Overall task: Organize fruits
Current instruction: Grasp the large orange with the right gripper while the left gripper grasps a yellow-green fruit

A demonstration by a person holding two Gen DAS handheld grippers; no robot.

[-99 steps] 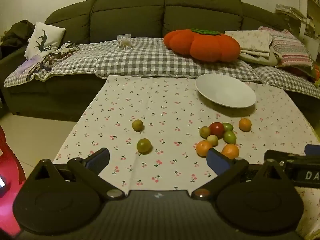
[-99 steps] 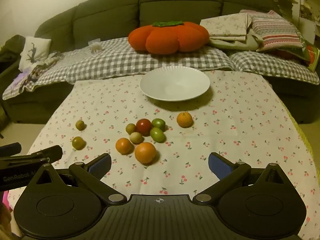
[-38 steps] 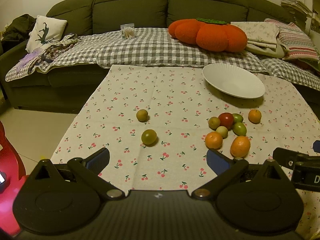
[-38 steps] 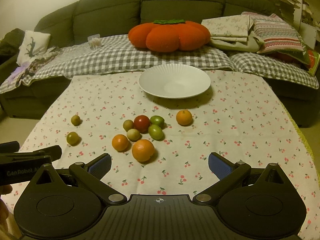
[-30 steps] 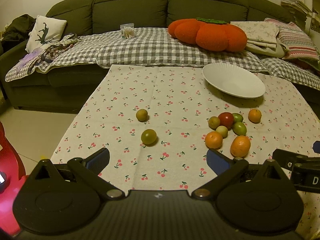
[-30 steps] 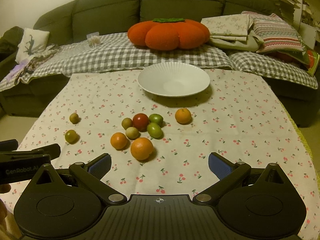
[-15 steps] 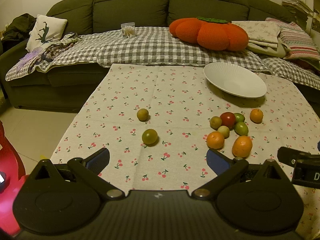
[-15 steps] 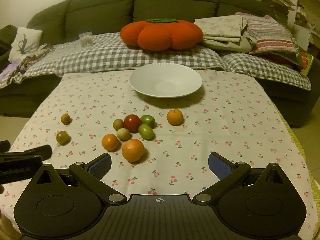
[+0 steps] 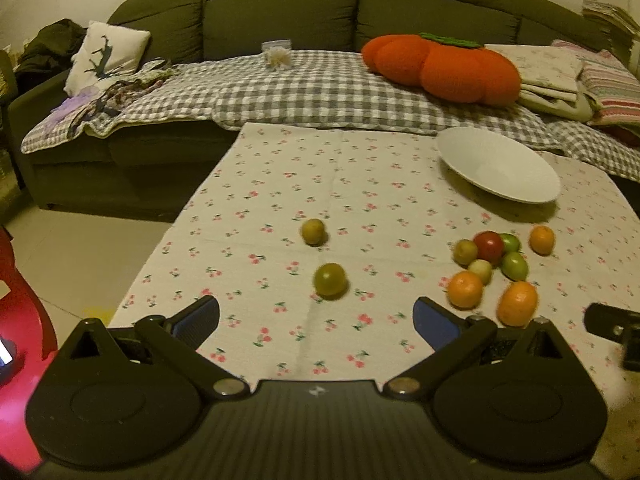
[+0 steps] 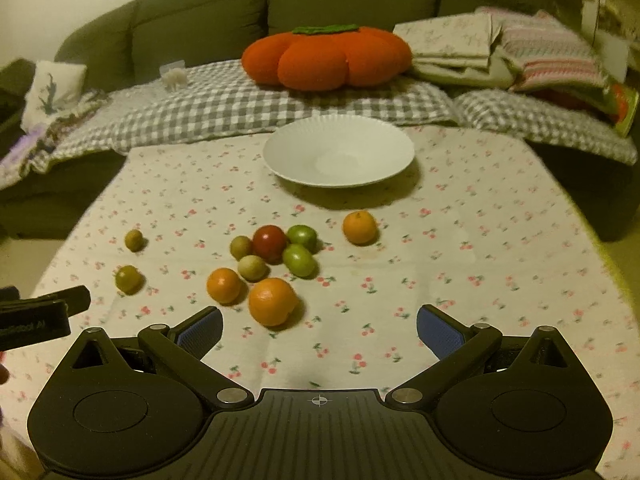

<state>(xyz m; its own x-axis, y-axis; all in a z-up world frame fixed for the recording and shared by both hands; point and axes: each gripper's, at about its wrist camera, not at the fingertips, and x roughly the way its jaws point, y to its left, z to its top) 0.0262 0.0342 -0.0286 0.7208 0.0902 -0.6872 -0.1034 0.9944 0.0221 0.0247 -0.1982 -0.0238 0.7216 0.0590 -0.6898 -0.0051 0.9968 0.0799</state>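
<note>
Progress: nothing sorted yet, by the look of it. The white plate point(image 10: 338, 151) at the far side of the table point(image 10: 480, 248) holds no fruit at all.

Fruit cluster: seven pieces lie bunched on the cherry-print cloth, near the middle and short of the plate: a red tomato point(image 10: 269, 243), two green ones point(image 10: 299, 260) beside it, two pale small fruits, a small orange point(image 10: 223, 285) and a large orange point(image 10: 273, 301) nearest the right gripper.

Strays: one orange point(image 10: 359, 227) sits alone, between the cluster and the plate. Two greenish fruits, the nearer point(image 9: 329, 279) and the farther point(image 9: 313, 231), lie well apart from the rest, on the left half of the cloth.

Left to do: all ten pieces, I'd judge, if the plate is where they belong.

Left gripper point(image 9: 316, 314): jaws spread wide, holding nothing, touching nothing; it hangs over the near edge of the table with the nearer green stray just ahead between its fingers' line.

Right gripper point(image 10: 319, 330): also spread wide and empty, over the near edge, the large orange just ahead and a little left of centre.

Likely first pick: either of those two, though nothing shows which.
</note>
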